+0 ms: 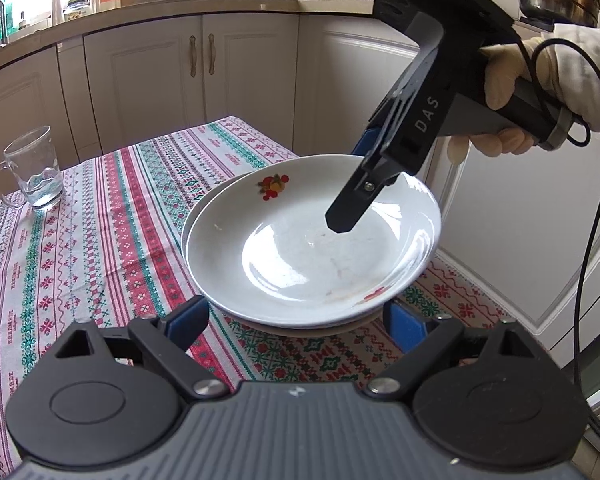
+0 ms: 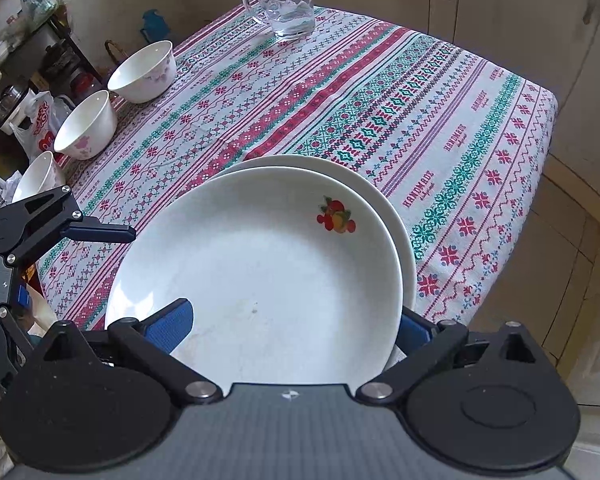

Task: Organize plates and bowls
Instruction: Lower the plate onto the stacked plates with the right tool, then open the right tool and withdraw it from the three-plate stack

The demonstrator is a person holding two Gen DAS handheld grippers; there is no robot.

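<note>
Your right gripper's (image 2: 292,324) fingers (image 2: 168,326) straddle the rim of the fruit-printed plate (image 2: 260,264), one blue pad over its inside, the other under its edge; full clamping I cannot tell. That plate lies on a second plate (image 2: 396,216) on the patterned tablecloth (image 2: 380,92). Your left gripper's (image 1: 300,320) fingers stand apart just beside the stack. Three bowls (image 2: 86,126) line the far edge, near a glass mug (image 2: 284,0).

Each claw is built from matte black plastic linkage arms joined by silver round-headed screws, with two round black discs flanking a ribbed grey body and blue pads on the fingertips (image 1: 188,320). On the right claw (image 1: 354,184), white letters "DAS" are printed along the black arm, a dark grey handle is fitted, and a thin black cable (image 1: 580,264) is looped from it. The hand (image 1: 540,76) is covered by a cream fabric glove.
</note>
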